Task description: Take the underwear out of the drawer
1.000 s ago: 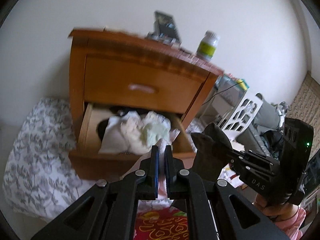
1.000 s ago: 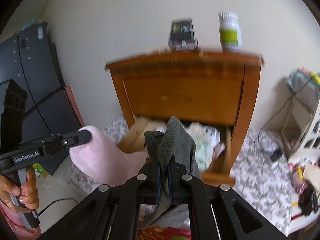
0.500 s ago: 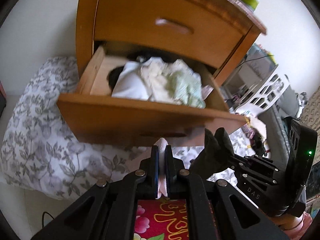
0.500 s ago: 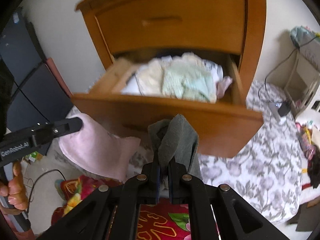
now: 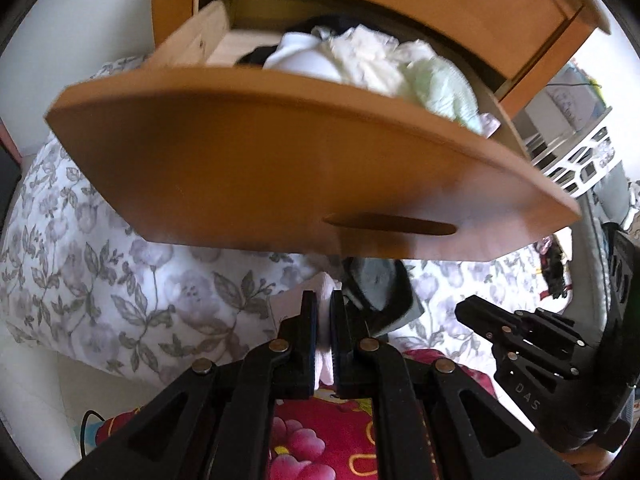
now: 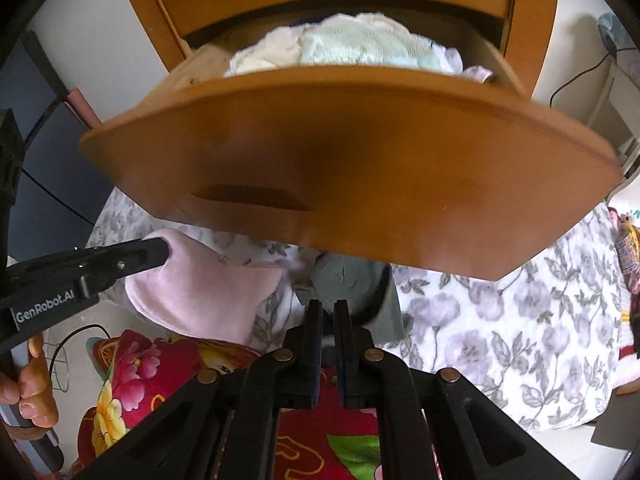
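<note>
Floral bedding (image 5: 120, 280) spreads below the open drawer (image 5: 280, 168), whose front edge overhangs the left gripper (image 5: 324, 300), clamped on pink underwear (image 5: 325, 286). Seen from the right wrist, the right gripper (image 6: 324, 308) pinches grey underwear (image 6: 352, 280) just under the same edge.

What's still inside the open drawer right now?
The open drawer holds a heap of clothes: a white piece, a cream piece, a pale green piece and something black behind. Its front panel hides whatever lies lower down.
</note>
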### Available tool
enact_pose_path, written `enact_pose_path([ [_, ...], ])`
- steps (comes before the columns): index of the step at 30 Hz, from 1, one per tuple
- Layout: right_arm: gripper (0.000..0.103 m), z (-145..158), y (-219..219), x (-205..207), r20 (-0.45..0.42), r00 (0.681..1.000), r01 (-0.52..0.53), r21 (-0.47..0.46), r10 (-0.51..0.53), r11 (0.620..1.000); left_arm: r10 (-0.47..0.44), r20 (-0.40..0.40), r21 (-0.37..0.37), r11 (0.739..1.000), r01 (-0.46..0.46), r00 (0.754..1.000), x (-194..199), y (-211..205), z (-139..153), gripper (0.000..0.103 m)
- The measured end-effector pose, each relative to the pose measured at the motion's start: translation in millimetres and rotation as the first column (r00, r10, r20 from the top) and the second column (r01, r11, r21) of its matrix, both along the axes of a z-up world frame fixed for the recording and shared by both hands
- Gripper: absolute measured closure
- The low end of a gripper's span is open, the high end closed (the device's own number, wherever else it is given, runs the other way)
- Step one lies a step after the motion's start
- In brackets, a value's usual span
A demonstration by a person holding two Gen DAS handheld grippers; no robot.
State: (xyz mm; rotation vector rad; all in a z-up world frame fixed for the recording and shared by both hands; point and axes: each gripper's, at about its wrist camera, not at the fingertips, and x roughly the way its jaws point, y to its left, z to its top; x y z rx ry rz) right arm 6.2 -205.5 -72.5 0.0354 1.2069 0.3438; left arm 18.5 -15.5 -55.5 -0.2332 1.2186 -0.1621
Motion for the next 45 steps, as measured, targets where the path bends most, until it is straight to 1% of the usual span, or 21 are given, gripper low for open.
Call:
enact_pose_path([
  [4,0.096,-13.9,0.6,5.9,-0.04,0.999,0.011,-0.01,-0.011,1.0,0.003,-0.044,0.014,1.0,-0.002,0.999,3.5,-0.4,-14.1,0.096],
  [5,0.096,-17.0,0.7,7.6,-0.052,0.999,0.015,-0.011,-0.015,1.0,0.003,-0.053,0.017,1.0,-0.002,0.999,3.2,-0.3,-17.1,0.093],
  [7,0.096,-22.1,0.9,9.5,-0.07,0.997,0.021,-0.015,-0.022,1.0,0.003,-0.06,0.018,1.0,-0.002,0.998,2.5,0.2,-19.6,0.077],
  [8,0.096,-24.4,0.5,10.2,-0.078,0.997,0.025,-0.02,-0.026,0.999,0.008,-0.06,0.024,1.0,-0.006,0.998,2.2,0.9,-20.2,0.063],
  [9,0.093,-25.6,0.2,10.1,-0.081,0.996,0.027,-0.024,-0.029,0.999,0.013,-0.055,0.031,0.999,-0.012,0.998,1.7,1.5,-19.6,0.056],
  [13,0.085,-26.1,-1.5,11.2,-0.094,0.995,0.037,-0.034,-0.04,0.999,0.023,-0.051,0.058,0.998,-0.02,0.998,1.7,2.8,-18.3,0.049],
  [15,0.074,-27.9,-0.8,9.7,-0.095,0.994,0.041,-0.04,-0.045,0.998,0.026,-0.048,0.085,0.996,-0.022,0.999,1.2,2.8,-17.6,0.046],
  [16,0.071,-28.4,-1.5,9.8,-0.094,0.994,0.043,-0.042,-0.047,0.998,0.028,-0.047,0.097,0.995,-0.023,0.998,0.8,2.9,-17.8,0.043],
  [17,0.065,-27.8,-1.3,9.7,-0.093,0.994,0.046,-0.045,-0.05,0.998,0.03,-0.044,0.113,0.993,-0.024,0.999,0.4,2.3,-18.0,0.038],
  [18,0.056,-27.9,-1.6,10.3,-0.092,0.994,0.048,-0.048,-0.052,0.998,0.031,-0.04,0.121,0.992,-0.026,0.999,0.1,2.1,-17.6,0.036],
  [20,0.043,-27.4,-1.9,9.5,-0.088,0.995,0.051,-0.055,-0.056,0.997,0.033,-0.033,0.133,0.991,-0.028,0.999,-0.7,2.4,-16.3,0.036],
  [22,0.038,-25.0,-1.7,8.3,-0.083,0.995,0.05,-0.06,-0.055,0.997,0.031,-0.02,0.146,0.989,-0.028,0.999,-1.6,1.9,-13.4,0.033],
  [24,0.026,-22.3,-1.7,7.5,-0.08,0.995,0.056,-0.064,-0.061,0.996,0.031,-0.004,0.151,0.988,-0.03,1.0,-3.0,1.7,-9.6,0.026],
  [26,0.02,-19.5,-2.7,6.3,-0.073,0.995,0.061,-0.067,-0.065,0.996,0.029,0.019,0.148,0.988,-0.031,0.999,-4.9,2.2,-4.0,0.021],
  [28,0.013,-15.9,-4.0,5.3,-0.068,0.995,0.071,-0.07,-0.076,0.995,0.027,0.042,0.142,0.989,-0.033,0.999,-7.0,3.0,3.1,0.021],
  [30,0.003,-11.0,-6.1,4.2,-0.058,0.994,0.084,-0.072,-0.088,0.994,0.029,0.076,0.139,0.99,-0.039,0.997,-9.4,4.2,13.3,0.012],
  [32,0.0,-3.6,-8.8,3.2,-0.04,0.994,0.098,-0.069,-0.101,0.993,0.026,0.11,0.137,0.99,-0.041,0.994,-11.4,4.2,23.2,0.009],
  [37,0.0,18.3,-16.4,-0.9,0.006,0.992,0.125,-0.032,-0.125,0.992,0.014,0.201,0.123,0.992,-0.04,0.979,-17.5,4.9,52.9,0.004],
  [39,0.0,32.8,-19.7,-3.9,0.051,0.99,0.134,-0.019,-0.133,0.991,0.013,0.238,0.105,0.994,-0.039,0.971,-18.4,6.6,67.3,0.003],
  [42,0.0,56.5,-24.0,-6.2,0.125,0.982,0.145,0.002,-0.144,0.989,0.019,0.303,0.083,0.995,-0.046,0.953,-16.7,11.8,89.4,0.002],
  [45,0.0,82.8,-29.3,-4.7,0.196,0.969,0.152,0.019,-0.153,0.988,0.038,0.372,0.07,0.995,-0.069,0.927,-10.4,17.6,113.2,0.002],
])
